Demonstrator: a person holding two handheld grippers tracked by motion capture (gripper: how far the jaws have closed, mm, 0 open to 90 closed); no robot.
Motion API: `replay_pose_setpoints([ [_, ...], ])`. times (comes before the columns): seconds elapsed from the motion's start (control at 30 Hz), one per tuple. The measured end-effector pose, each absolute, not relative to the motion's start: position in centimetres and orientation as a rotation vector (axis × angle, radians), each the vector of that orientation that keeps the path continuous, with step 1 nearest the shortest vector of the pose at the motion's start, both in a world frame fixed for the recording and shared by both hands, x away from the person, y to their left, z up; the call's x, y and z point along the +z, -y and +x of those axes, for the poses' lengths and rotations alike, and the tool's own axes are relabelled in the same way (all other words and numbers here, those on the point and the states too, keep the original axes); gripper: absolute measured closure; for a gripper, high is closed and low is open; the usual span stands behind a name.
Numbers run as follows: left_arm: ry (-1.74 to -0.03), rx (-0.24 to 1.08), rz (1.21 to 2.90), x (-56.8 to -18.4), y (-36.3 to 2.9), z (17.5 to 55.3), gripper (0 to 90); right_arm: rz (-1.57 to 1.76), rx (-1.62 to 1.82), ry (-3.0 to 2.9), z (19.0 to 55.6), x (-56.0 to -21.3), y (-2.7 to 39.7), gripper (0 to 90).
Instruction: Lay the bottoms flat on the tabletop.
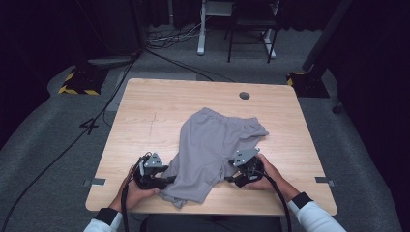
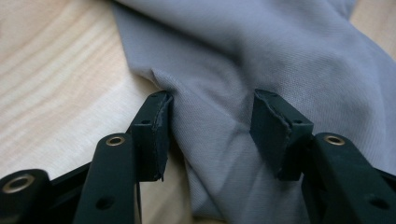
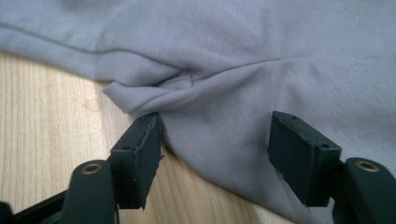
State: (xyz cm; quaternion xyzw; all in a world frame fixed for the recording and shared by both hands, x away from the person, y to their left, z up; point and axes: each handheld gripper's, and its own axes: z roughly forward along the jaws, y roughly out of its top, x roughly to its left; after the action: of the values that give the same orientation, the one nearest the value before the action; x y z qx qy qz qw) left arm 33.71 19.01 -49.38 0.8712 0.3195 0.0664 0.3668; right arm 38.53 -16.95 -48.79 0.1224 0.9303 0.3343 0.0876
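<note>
High view: soft grey shorts (image 1: 212,150) rumpled on woodgrain table (image 1: 145,111).

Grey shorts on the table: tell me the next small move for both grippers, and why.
Probably close both sets of jaws on the cloth. The grey shorts lie flat on the wooden table. The left gripper and the right gripper each stand open with fabric between the pads, not pinched, so neither has a hold for lifting or folding yet.

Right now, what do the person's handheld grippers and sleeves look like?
Both the left gripper and the right gripper are black, each topped by a grey three-cornered plate and trailing a black cable. Their fingers are blocky black pads on arms with brass-ringed holes. The sleeves are white with dark cuffs.
</note>
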Motion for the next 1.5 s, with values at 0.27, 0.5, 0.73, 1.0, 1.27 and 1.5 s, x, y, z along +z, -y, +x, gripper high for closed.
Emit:
replay_pose_setpoints([
  [0.27, -0.826, 0.202, 2.237, -49.4, -19.5, 32.0, 43.1, 0.441, 1.021, -2.711, 38.6, -48.9, 17.2, 68.0],
  [0.5, -0.842, 0.349, 2.198, -48.3, -19.6, 29.8, 23.4, 0.467, 1.022, -2.664, 38.3, -47.5, 18.7, 84.2],
  [0.73, -0.656, 0.352, 2.128, -45.0, -17.4, 27.7, 18.6, 0.485, 1.195, -2.507, 37.3, -43.0, 19.8, 84.6],
  [1.0, -0.600, 0.310, 2.264, -47.0, -12.5, 29.0, 17.1, 0.495, 1.206, -2.430, 38.1, -40.9, 18.4, 84.8],
  [1.27, -0.616, 0.338, 2.360, -48.3, -11.3, 31.9, 31.6, 0.554, 1.236, -2.380, 40.9, -39.1, 17.0, 84.8],
  [1.5, -0.649, 0.445, 2.278, -47.0, -13.0, 34.1, 76.4, 0.640, 1.190, -2.388, 45.4, -39.1, 14.5, 84.8],
])
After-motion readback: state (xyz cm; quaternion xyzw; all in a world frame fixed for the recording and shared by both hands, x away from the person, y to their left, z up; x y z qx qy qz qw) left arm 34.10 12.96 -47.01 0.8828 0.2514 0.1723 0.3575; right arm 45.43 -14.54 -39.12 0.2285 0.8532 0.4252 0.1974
